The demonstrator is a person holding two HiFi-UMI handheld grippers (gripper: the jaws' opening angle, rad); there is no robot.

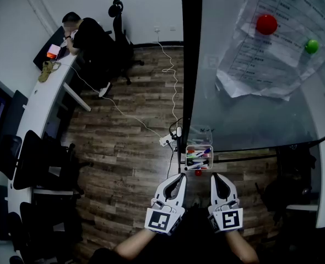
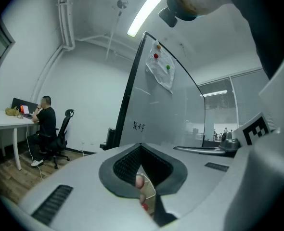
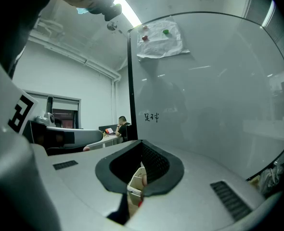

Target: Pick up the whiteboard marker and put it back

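Observation:
A clear tray (image 1: pixel 199 157) holding several coloured whiteboard markers (image 1: pixel 198 154) hangs at the lower edge of the glass whiteboard (image 1: pixel 245 109). Just below it in the head view are my two grippers, side by side and pointing at the tray. The left gripper (image 1: pixel 180 176) is shut with nothing in it. The right gripper (image 1: pixel 215 176) is also shut and empty. In the left gripper view the tray (image 2: pixel 148 196) shows through the gap behind the closed jaws of the left gripper (image 2: pixel 141 146). The right gripper view gives the same: tray (image 3: pixel 134 181) beyond the right gripper (image 3: pixel 141 141).
A paper sheet (image 1: pixel 264 48) is pinned to the board by a red magnet (image 1: pixel 266 24) and a green one (image 1: pixel 312 46). A power strip (image 1: pixel 168 140) and cable lie on the wooden floor. A person (image 1: pixel 88 37) sits at the long desk (image 1: pixel 38 100); dark chairs (image 1: pixel 41 164) stand left.

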